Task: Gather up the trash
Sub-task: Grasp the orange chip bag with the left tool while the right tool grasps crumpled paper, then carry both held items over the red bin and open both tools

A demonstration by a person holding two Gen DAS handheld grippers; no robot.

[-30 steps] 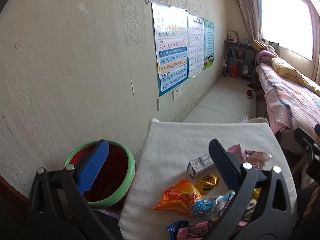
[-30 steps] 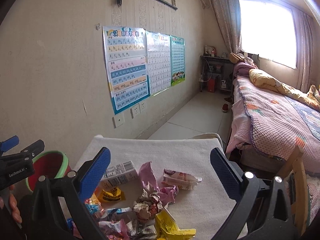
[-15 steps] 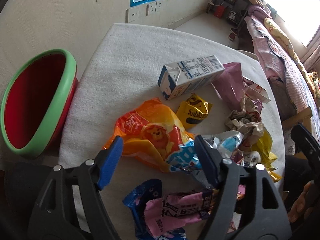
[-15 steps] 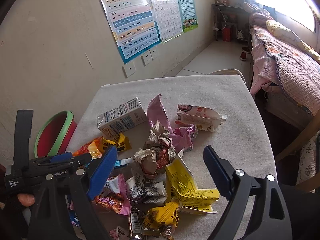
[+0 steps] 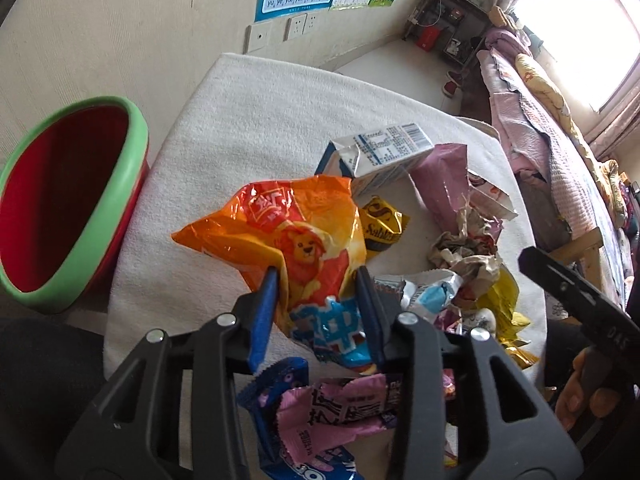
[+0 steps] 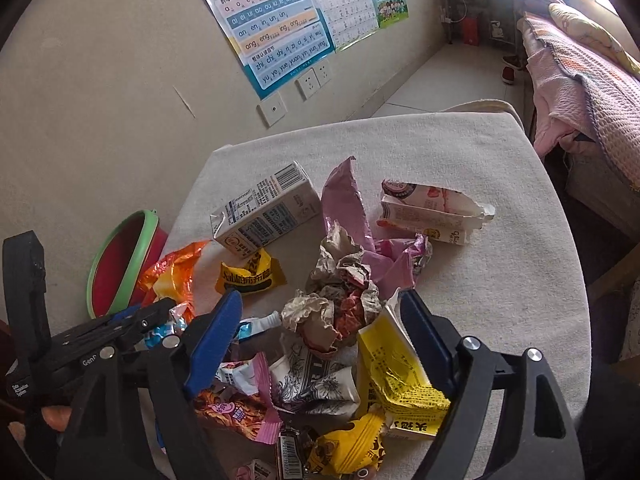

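A pile of trash lies on a white-clothed table (image 5: 256, 120). My left gripper (image 5: 316, 280) is shut on the near end of an orange snack bag (image 5: 288, 232), also seen in the right wrist view (image 6: 172, 276). A red bin with a green rim (image 5: 60, 200) stands left of the table, also in the right wrist view (image 6: 120, 256). My right gripper (image 6: 320, 312) is open above crumpled brown paper (image 6: 336, 304) and a yellow carton (image 6: 396, 372). A milk carton (image 6: 264, 212) lies behind the pile.
A pink wrapper (image 6: 348, 212), a pink-and-white carton (image 6: 432, 212) and a yellow candy wrapper (image 6: 248, 276) lie on the table. A wall with posters (image 6: 272, 20) stands behind. A bed (image 6: 592, 68) is to the right.
Both grippers have tilted down from the wall toward the table. My left gripper has closed its jaws onto the orange bag. My right gripper has dropped closer over the pile.
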